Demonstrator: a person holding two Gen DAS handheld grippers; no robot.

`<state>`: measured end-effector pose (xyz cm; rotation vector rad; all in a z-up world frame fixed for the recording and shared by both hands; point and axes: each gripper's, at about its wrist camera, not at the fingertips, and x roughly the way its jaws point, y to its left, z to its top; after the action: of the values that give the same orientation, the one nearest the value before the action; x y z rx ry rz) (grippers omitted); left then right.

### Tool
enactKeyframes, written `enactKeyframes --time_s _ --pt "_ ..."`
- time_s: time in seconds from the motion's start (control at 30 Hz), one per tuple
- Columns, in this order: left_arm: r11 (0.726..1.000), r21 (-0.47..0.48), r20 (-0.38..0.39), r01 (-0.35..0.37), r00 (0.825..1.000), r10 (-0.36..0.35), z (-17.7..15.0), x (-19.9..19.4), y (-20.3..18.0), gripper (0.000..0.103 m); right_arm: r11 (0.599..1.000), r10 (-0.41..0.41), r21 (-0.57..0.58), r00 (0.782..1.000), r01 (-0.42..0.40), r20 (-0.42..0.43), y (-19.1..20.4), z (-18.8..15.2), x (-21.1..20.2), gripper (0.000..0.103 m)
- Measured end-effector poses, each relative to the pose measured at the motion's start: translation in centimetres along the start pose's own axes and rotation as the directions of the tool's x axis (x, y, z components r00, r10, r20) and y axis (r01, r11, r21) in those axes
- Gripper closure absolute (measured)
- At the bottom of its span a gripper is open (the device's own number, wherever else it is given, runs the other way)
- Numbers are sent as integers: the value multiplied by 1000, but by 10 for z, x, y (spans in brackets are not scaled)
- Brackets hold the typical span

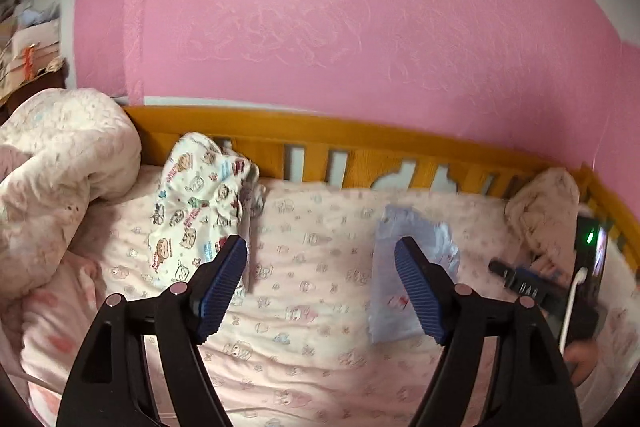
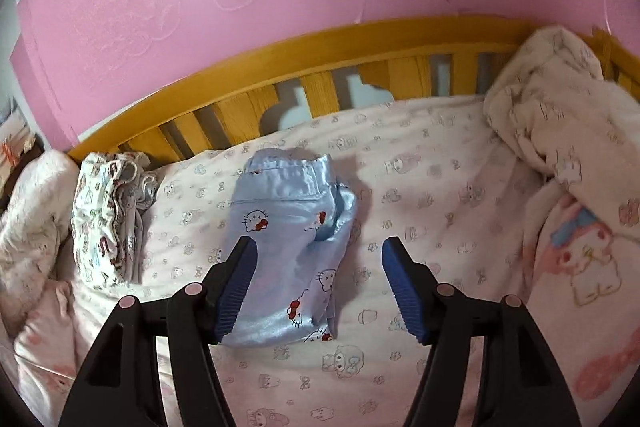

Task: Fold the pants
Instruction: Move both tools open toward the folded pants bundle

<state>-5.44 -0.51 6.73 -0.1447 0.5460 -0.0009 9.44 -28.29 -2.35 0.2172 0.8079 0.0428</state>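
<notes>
The pants (image 2: pixel 288 251), pale blue and shiny with a cartoon cat print, are seen folded into a compact bundle on the bed sheet (image 2: pixel 420 187), which is pink-white and printed with small figures. In the right wrist view they lie near the middle of the bed, with the waistband turned toward the wooden rail (image 2: pixel 280 67).

The right gripper (image 2: pixel 318 285) is held above the bundle with its fingers (image 2: pixel 236 287) spread apart; nothing is clasped, and the left pad overlaps the pants only in the picture.

The left gripper (image 1: pixel 320 291) is likewise released, its blue ribbed fingers (image 1: pixel 420 291) standing wide over the sheet with nothing between them. In its view the pants (image 1: pixel 416 251) are partly hidden behind the right-hand finger.

A stack of folded printed clothes (image 2: pixel 104 223) is placed to the left of the pants, well apart from them, close to the rail. A rumpled white blanket (image 1: pixel 60 179) is bunched at the left end of the bed, and a second crumpled blanket (image 2: pixel 560 115) is heaped at the right end. A pink wall (image 1: pixel 340 19) is seen behind the rail.
</notes>
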Motion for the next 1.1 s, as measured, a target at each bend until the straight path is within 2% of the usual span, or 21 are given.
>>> enactKeyframes --time_s 0.03,0.07,0.13,0.17,0.2,0.37,0.47,0.53,0.6,0.67,0.73,0.8,0.97,1.1 --pt "1000 6 37 7 999 -7 3 -9 -2 23 1000 10 8 1000 -10 11 -1 2 -5 36" --pt "1000 31 77 7 997 -10 5 -17 -4 14 1000 12 9 1000 -12 28 -1 3 -10 36" --pt "996 89 140 -22 990 9 10 -29 -10 4 1000 -7 8 997 6 79 0 9 -21 20" --pt "994 106 164 -38 986 20 13 -32 -12 1 1000 -17 11 994 16 106 0 11 -26 17" --pt "993 112 175 -40 984 20 16 -33 -12 1 999 -30 19 992 28 124 0 14 -31 17" --pt "995 94 189 40 980 -57 32 -23 -2 1 997 -64 60 986 56 151 1 28 -56 17" --pt "996 78 174 48 983 -61 40 -6 3 1 993 -98 81 978 84 186 1 38 -77 14" --pt "998 47 162 49 985 -56 45 5 6 1 991 -110 91 977 95 185 0 43 -81 0" --pt "996 32 127 80 988 -84 49 21 6 1 988 -139 97 972 123 189 -2 45 -82 0" --pt "995 21 69 94 993 -95 50 40 7 1 979 -192 105 969 177 157 -2 45 -77 1" --pt "995 -6 27 101 995 -100 44 52 12 1 976 -191 133 973 174 130 -3 43 -75 1" --pt "992 -24 22 124 992 -124 30 57 20 1 975 -178 155 976 157 129 2 40 -79 0" --pt "994 -6 -28 105 994 -105 0 75 30 1 969 -245 41 949 242 199 41 38 -93 1" --pt "986 -42 -121 164 978 -168 -15 101 35 1 963 -261 -19 945 270 199 68 34 -90 1"
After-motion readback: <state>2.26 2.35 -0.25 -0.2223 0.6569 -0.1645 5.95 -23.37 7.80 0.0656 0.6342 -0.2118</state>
